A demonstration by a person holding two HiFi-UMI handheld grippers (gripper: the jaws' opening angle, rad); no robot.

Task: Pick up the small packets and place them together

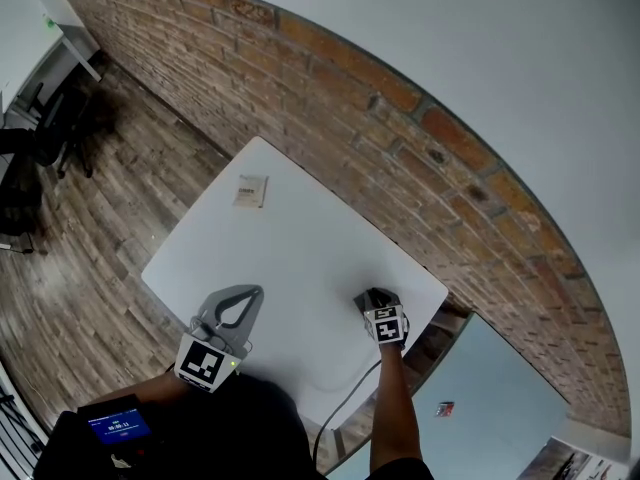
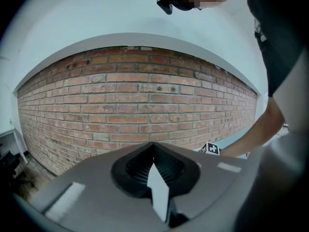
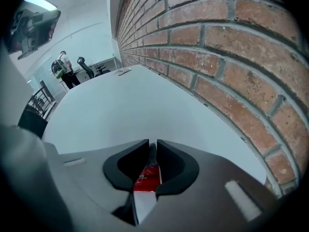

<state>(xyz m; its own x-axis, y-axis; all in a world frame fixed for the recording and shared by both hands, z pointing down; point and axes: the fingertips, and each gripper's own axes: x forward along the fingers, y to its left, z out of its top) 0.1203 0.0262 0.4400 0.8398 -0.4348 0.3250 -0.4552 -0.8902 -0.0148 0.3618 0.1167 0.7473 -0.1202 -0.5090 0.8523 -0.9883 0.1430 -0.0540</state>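
One red packet (image 3: 147,177) sits between right gripper (image 3: 152,144) jaws.

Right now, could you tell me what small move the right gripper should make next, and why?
Probably lift the right gripper slightly: its fingers look closed on the red packet, low over the table, while the other packet lies away at the far corner.

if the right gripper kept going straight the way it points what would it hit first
The white table: the right gripper, shut on a red and white packet, angles down at it, probably close.
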